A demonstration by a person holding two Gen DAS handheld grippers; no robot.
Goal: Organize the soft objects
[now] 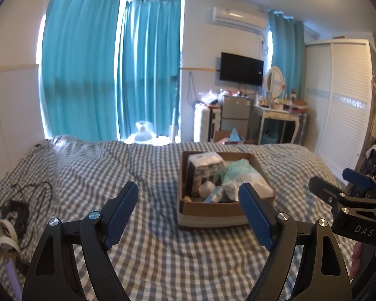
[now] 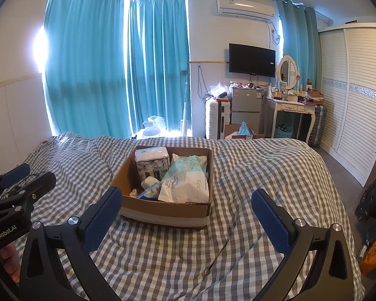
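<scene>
- Checked bedding (image 2: 238, 263) covers the bed, the soft surface under everything.
- Left tool (image 1: 188, 215) and right tool (image 2: 185, 223) hover above it, both spread wide and holding nothing, probably poised to reach in.
- Just ahead, the box (image 2: 163, 212) rests on the bed, holding tissue pack (image 2: 151, 163) and wipes (image 2: 185, 180) together.
- Beyond, curtains (image 2: 87, 62) hang shut.
</scene>
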